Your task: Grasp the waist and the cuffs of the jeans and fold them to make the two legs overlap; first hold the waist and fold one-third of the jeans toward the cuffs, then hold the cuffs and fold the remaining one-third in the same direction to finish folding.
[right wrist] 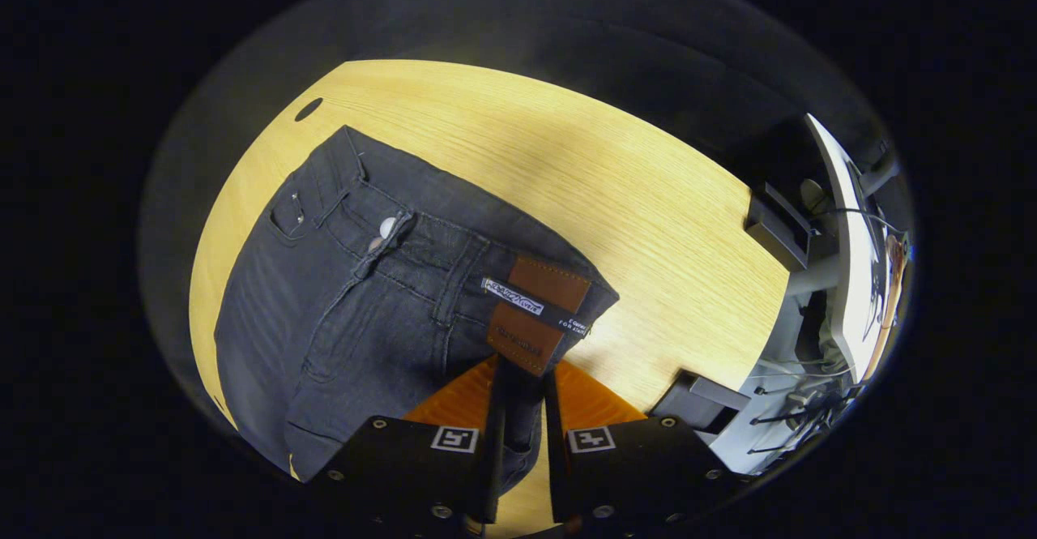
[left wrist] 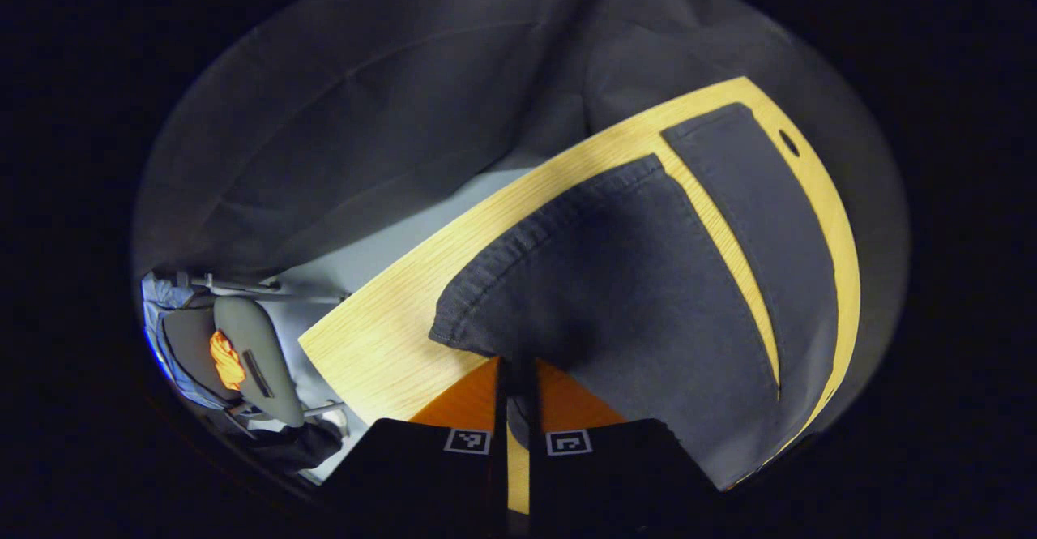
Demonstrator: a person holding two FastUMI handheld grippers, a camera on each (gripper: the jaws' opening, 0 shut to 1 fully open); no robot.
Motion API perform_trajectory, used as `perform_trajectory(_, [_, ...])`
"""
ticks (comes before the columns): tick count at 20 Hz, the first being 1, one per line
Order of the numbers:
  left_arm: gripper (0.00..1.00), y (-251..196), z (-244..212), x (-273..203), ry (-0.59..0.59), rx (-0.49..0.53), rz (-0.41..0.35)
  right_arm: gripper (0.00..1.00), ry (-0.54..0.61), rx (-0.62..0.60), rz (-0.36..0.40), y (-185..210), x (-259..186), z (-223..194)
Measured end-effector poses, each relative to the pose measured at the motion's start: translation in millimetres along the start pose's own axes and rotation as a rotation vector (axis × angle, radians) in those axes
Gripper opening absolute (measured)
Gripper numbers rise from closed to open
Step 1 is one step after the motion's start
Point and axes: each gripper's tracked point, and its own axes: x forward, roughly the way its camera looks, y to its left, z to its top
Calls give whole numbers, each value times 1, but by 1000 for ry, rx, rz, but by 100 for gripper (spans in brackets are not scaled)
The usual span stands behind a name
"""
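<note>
While both grippers pinch the dark denim jeans (right wrist: 348, 304) on the yellow wooden table (right wrist: 616, 190), left gripper (left wrist: 518, 381) at cuff, right gripper (right wrist: 522, 385) at waist, the leg-overlap fold seems in hand; next, lift together.

surface: light wood table (right wrist: 616, 190) | on it: dark jeans (right wrist: 364, 296), 2 legs spread flat

light fell brightly on the wooden table (right wrist: 616, 190), with a soft shadow band across it; the dark jeans (left wrist: 632, 280) lost detail, and fisheye curvature bent dim edges.
</note>
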Motion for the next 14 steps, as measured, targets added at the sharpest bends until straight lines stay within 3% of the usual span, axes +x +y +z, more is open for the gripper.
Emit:
perform_trajectory(1, [10, -1, 1, 6, -26, -21, -21, 26, 14, 52, 43, 1, 3, 2])
perform_trajectory(2, [1, -4, 1, 2, -35, 1, -39, 13, 17, 80, 86, 5, 1, -1])
perform_trajectory(6, [1, -35, 13, -10, -97, -26, -169, 12, 34, 275, 258, 13, -8, 6])
perform_trajectory(7, [1, -42, 17, -16, -112, -23, -195, 7, 24, 299, 299, 13, -19, 5])
perform_trajectory(11, [1, -61, 34, -49, -159, -25, -309, 7, -12, 363, 456, 27, -41, 14])
perform_trajectory(14, [1, -77, 44, -64, -188, -18, -365, 7, -69, 353, 511, 36, -58, 21])
